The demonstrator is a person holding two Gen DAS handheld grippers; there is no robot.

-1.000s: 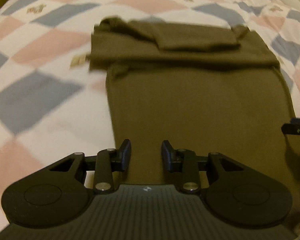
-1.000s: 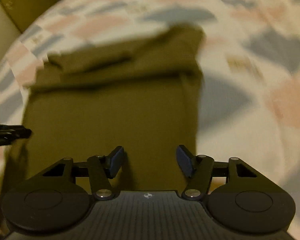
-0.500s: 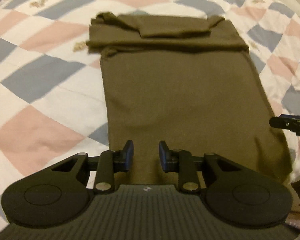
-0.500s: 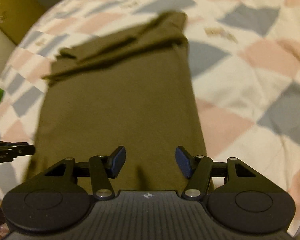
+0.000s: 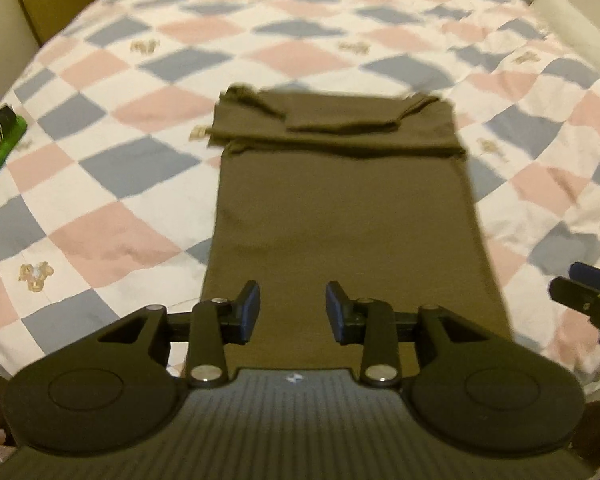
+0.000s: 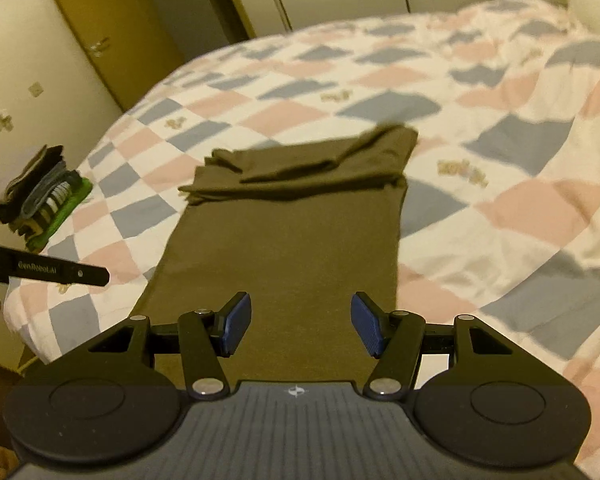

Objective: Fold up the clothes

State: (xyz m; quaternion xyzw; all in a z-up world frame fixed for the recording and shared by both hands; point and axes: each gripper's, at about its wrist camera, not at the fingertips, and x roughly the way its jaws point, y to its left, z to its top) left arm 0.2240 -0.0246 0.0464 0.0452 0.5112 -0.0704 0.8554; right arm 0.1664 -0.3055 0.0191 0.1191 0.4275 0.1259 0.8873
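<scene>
An olive-green garment (image 5: 344, 216) lies flat on the checkered bed, a long narrow strip with its sleeves folded across the far end. It also shows in the right wrist view (image 6: 288, 240). My left gripper (image 5: 292, 312) is open and empty above the garment's near left part. My right gripper (image 6: 300, 326) is open and empty above the near right part. The right gripper's tip shows at the right edge of the left wrist view (image 5: 588, 300). The left gripper's side shows at the left edge of the right wrist view (image 6: 44, 270).
The bed cover (image 5: 112, 184) has pink, blue and white diamonds. A stack of folded clothes (image 6: 40, 200) sits at the bed's left edge, with a green item underneath. Wardrobe doors (image 6: 112, 20) and a wall stand beyond the bed.
Both grippers have pulled back and risen from the garment, so more of the bed shows. Both stay open and the garment lies still.
</scene>
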